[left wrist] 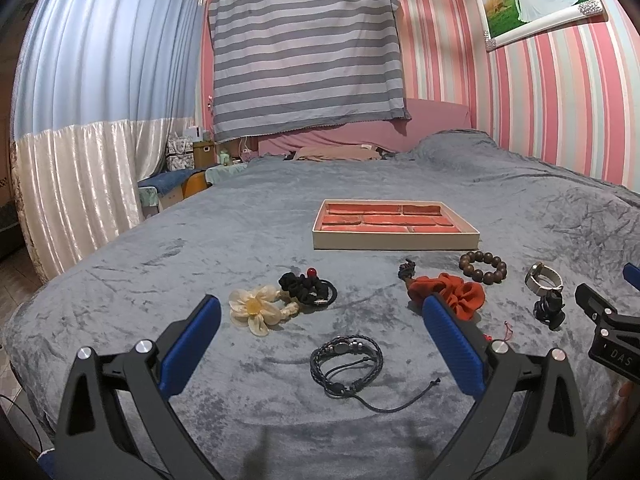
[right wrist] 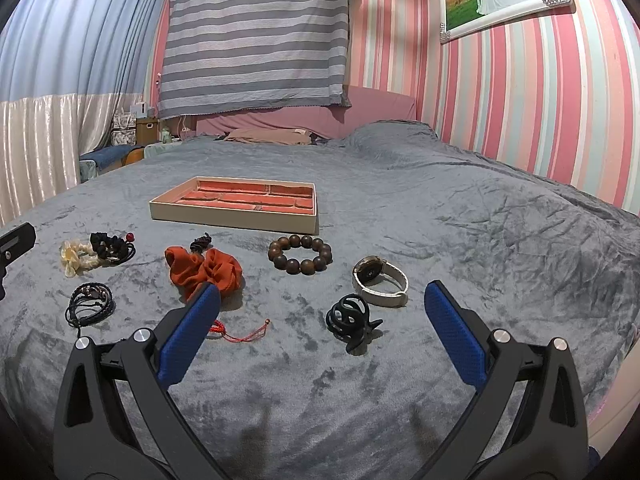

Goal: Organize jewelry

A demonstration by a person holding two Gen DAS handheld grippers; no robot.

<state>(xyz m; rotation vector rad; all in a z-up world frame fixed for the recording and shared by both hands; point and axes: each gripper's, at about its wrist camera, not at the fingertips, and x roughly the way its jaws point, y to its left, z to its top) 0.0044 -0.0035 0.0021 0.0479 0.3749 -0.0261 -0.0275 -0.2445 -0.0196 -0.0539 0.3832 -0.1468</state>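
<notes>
My flat cream tray with red padded compartments [right wrist: 236, 216] sits on the grey plush bed cover [right wrist: 460, 220], nothing in it. Nearer me lie the brown wooden bead bracelet [right wrist: 300, 255], the white-strapped wristwatch [right wrist: 380, 280], the black claw hair clip [right wrist: 350, 318], the rust-orange fabric scrunchie [right wrist: 206, 270] and the black braided leather bracelet [left wrist: 346, 360]. My left tongs [left wrist: 320, 308] and right tongs [right wrist: 322, 294] both hang spread wide, gripping nothing.

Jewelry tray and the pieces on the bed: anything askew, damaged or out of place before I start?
Nothing looks damaged. The tray lies flat with its compartments bare. One oddity: the black hair tie overlaps the flower hair tie, so they may lift together.
</notes>
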